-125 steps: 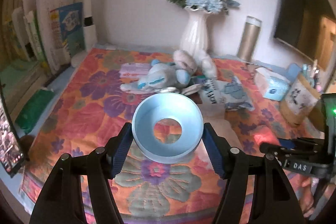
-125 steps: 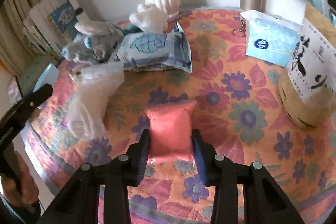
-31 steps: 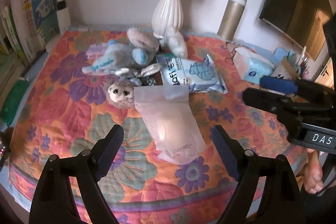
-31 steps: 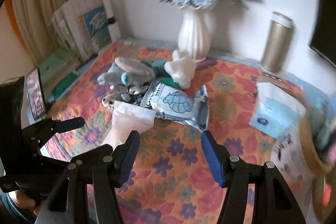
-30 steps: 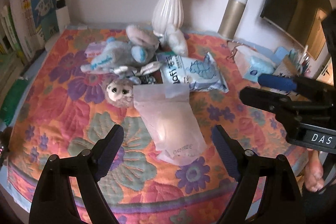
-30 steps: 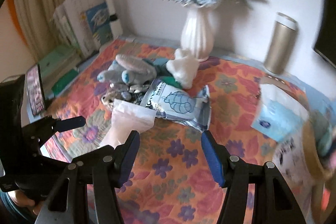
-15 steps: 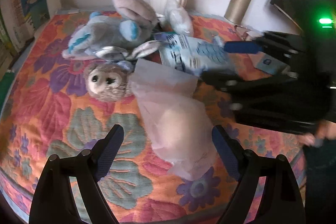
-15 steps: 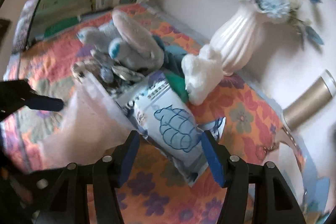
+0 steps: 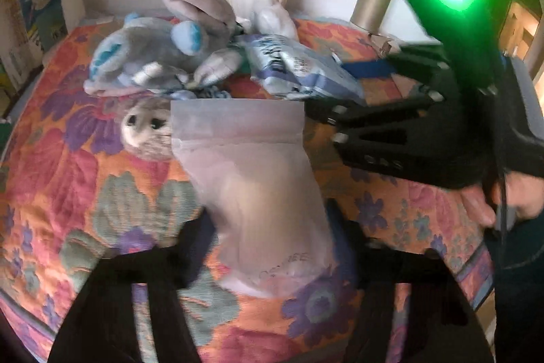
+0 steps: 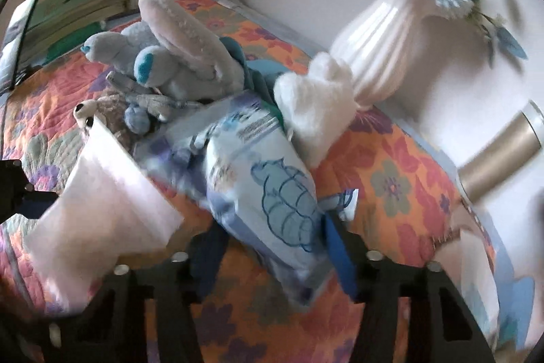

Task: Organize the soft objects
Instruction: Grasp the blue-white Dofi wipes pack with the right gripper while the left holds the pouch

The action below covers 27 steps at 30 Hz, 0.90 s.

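Note:
A frosted plastic pouch [image 9: 258, 186] lies on the floral cloth; my left gripper [image 9: 275, 237] straddles its near end, fingers at both sides, blurred. A blue wipes pack with a turtle drawing [image 10: 268, 193] lies between the fingers of my right gripper [image 10: 272, 247], which close around its near end; contact is blurred. The pack also shows in the left wrist view [image 9: 295, 70], with the right gripper [image 9: 340, 97] over it. A grey-blue plush rabbit [image 9: 159, 56], a small brown plush [image 9: 146, 128] and a white plush [image 10: 316, 97] lie behind.
A white vase [image 10: 384, 46] with blue flowers and a gold tumbler [image 10: 499, 169] stand at the back by the wall. Books and papers [image 10: 81, 2] are stacked at the left. A tissue pack [image 10: 476, 264] lies at the right edge.
Both grippers have moved forward and down. The left gripper's fingers have narrowed around the pouch, and the right gripper's around the wipes pack.

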### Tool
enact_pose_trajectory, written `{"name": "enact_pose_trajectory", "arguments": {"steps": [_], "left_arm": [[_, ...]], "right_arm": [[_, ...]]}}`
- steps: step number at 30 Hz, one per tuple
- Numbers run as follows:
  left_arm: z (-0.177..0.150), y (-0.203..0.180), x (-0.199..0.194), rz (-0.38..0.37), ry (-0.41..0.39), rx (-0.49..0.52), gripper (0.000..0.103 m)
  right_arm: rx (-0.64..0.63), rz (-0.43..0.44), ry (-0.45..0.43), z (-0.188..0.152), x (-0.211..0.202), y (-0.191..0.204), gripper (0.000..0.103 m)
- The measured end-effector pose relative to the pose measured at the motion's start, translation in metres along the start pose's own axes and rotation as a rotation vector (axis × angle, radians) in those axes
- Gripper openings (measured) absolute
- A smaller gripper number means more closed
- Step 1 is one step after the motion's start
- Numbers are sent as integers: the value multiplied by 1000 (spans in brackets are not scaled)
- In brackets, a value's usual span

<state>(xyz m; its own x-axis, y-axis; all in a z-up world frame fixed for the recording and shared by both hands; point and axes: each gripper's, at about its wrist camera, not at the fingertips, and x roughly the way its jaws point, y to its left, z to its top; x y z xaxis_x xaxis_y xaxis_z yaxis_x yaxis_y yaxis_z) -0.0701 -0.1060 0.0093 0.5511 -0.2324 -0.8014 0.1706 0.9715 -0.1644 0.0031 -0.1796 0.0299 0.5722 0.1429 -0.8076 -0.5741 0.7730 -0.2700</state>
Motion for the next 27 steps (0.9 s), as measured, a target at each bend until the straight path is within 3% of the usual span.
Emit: {"name": "enact_pose_trajectory", "arguments": {"steps": [4,6,9,13,17,20,27], "left_arm": [[-3,19,-9,-13,-16,-47,47],[-4,24,-11,-5,-29,-51,47],[-6,31,-12,21,-52,-36,47],[-9,43,-11,-7,-59,-49,47],[-8,52,-10,-26,-58,-57,47],[-7,50,-10,-29,-59,-61,47],[-10,58,-12,-61,-63,-86,47]], "right_arm": [[183,43,78,-12,-19,-3,49],[317,110,97,-21,-29,-10,49],[514,158,113,-38,-43,-18,49],[664,213,116,-53,-50,-15,50],[639,274,104,-49,-63,7,54],[587,308,58,-49,-79,19,69],[447,204,-30,-54,-104,28,80]]}}
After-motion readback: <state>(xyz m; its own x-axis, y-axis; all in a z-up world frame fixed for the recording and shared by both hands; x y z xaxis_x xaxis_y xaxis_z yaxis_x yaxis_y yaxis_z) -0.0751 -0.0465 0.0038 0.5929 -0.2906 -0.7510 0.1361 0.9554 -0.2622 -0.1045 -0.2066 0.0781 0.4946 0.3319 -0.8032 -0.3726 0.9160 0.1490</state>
